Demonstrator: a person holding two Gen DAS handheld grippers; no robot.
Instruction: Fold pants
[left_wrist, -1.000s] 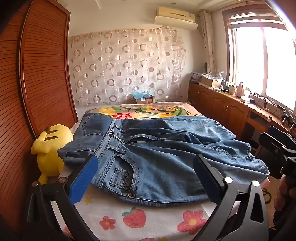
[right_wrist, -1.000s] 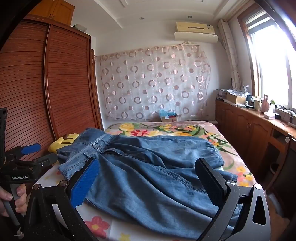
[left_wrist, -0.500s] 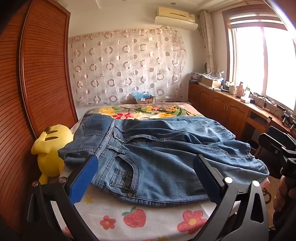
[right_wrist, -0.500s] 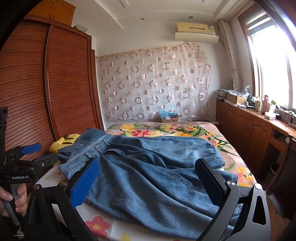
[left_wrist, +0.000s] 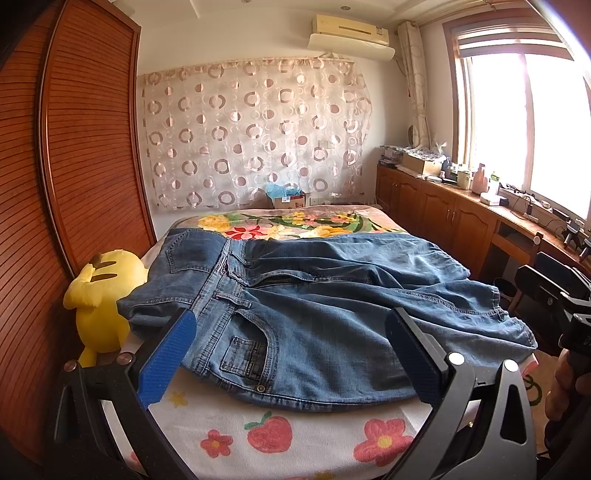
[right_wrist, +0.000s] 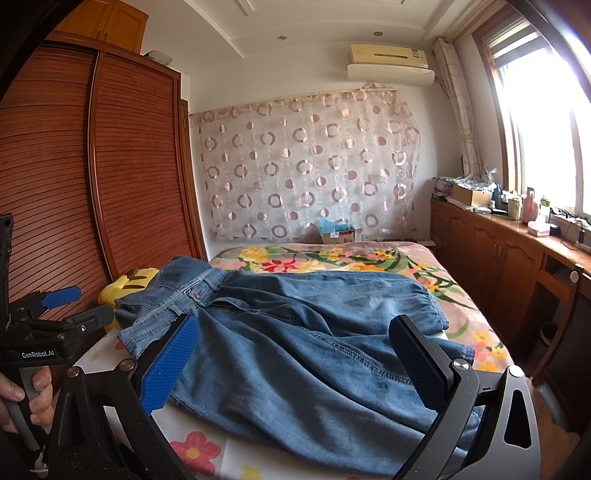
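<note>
Nothing has shifted since earlier: floral bed (left_wrist: 280, 439) bears rumpled denim pants (left_wrist: 332, 306) spread across it, hems overhanging the right edge. Left gripper (left_wrist: 291, 354) and right gripper (right_wrist: 295, 358) hover spread, empty.

A lived-in home bedroom: a bed (left_wrist: 280, 439) under flowered covers, a tall slatted wooden wardrobe (right_wrist: 122, 177) alongside, a circle-patterned curtain (right_wrist: 306, 166) on the far wall, an air conditioner (left_wrist: 351, 33) above, cluttered low cabinets (left_wrist: 443, 210) beneath a sunny window (left_wrist: 528, 110).
</note>
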